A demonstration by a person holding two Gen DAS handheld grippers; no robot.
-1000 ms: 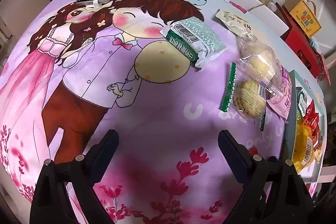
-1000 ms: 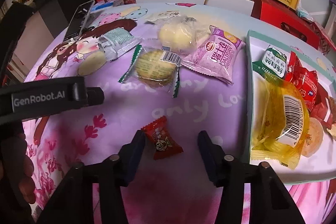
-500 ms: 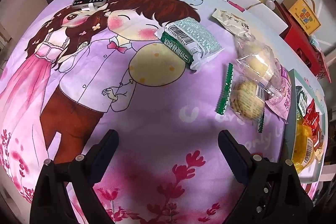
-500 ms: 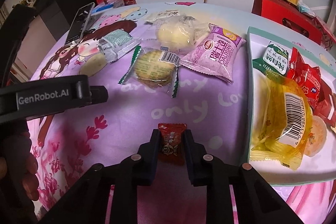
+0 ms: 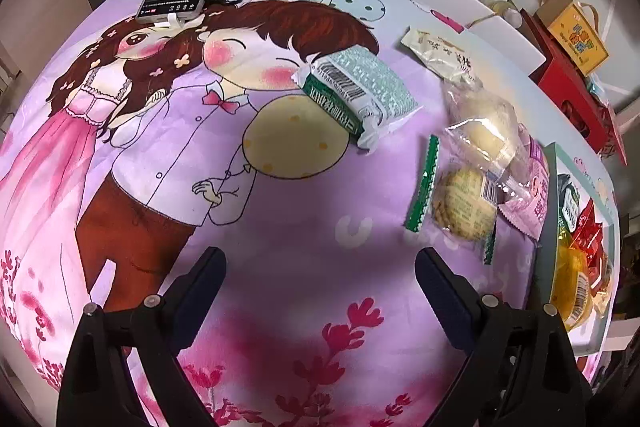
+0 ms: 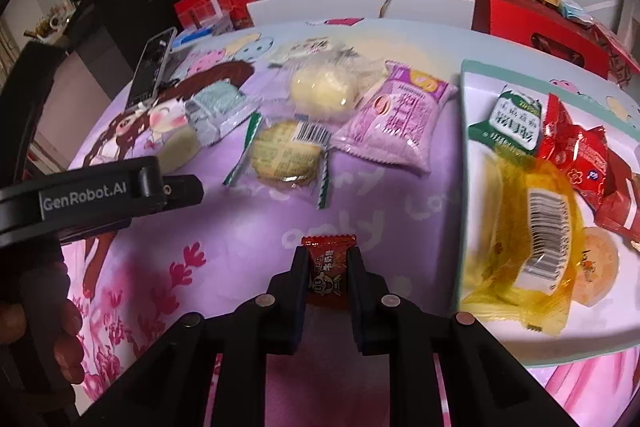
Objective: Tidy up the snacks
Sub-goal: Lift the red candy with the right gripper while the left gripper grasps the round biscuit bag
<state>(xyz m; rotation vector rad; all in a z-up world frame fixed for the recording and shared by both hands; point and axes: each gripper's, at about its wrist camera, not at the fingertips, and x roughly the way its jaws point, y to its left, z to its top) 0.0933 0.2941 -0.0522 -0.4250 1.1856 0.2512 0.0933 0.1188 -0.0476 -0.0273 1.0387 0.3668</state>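
Red candy (image 6: 327, 273) pinched between the right gripper (image 6: 328, 269) fingers, above the purple cloth (image 6: 248, 227).
Tray (image 6: 464, 163) of snacks lies just to its right; wrapped cookie (image 6: 286, 155) and pink packet (image 6: 394, 119) beyond. Left gripper (image 5: 320, 281) spread wide, holding nothing.

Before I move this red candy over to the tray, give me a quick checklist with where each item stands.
1. Right gripper shut on the red candy: ok.
2. Candy lifted clear of the cloth: cannot tell.
3. Bare spot on the tray for it: ok, near edge.
4. Purple packet out of the way: ok, it lies farther back.
5. Left gripper open and holding nothing: ok.
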